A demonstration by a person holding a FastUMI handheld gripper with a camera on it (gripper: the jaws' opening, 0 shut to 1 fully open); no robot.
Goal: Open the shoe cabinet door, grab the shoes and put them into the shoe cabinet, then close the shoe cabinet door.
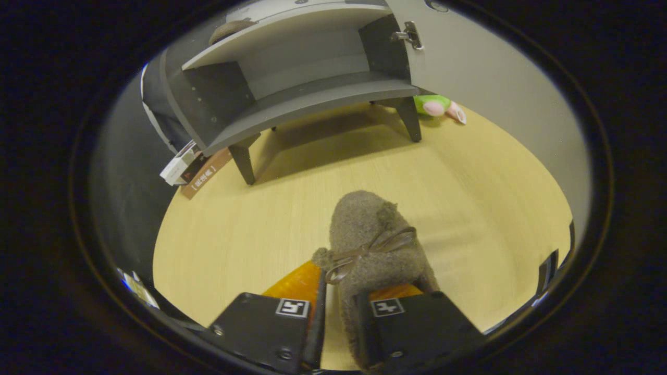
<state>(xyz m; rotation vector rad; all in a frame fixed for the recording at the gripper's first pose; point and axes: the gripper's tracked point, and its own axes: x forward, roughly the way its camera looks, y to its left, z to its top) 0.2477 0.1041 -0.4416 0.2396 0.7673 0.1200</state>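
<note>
A fuzzy grey-brown shoe [372,239] with a brown bow is held between my fingers, its toe pointing ahead toward the cabinet. My gripper [341,304] is shut on the shoe's heel edge, above the light wooden floor. Beyond it stands the grey shoe cabinet [292,99] on dark legs, with its inside and lower shelf bare. Its door [469,67] is swung open to the right, a metal hinge showing near its top. A second fuzzy shoe [229,28] rests on top of the cabinet at the left.
A green and pink plush toy [437,107] lies on the floor behind the cabinet's right leg. A small white box [180,164] and a brown card [206,174] lie by the cabinet's left leg. Bare wooden floor [323,177] stretches between me and the cabinet.
</note>
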